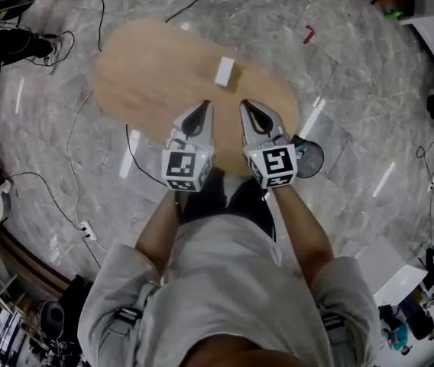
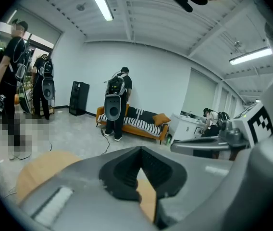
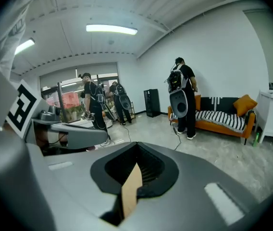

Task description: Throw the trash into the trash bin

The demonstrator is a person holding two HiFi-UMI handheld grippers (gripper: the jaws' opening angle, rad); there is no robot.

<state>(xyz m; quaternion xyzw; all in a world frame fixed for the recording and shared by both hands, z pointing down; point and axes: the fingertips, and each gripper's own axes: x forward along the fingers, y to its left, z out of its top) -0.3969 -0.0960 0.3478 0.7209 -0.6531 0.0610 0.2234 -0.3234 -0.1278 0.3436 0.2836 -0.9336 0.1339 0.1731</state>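
Jaws closed; trash [image 1: 225, 72] lies apart, ahead.

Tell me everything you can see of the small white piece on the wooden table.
The white piece is a small, pale, box-like oblong; its material is too small to tell. It lies flat on the oval wooden table, toward the far side, its long axis slightly tilted. Nothing lies on or against it. The left gripper and right gripper are short of it, not touching, both shut and empty.
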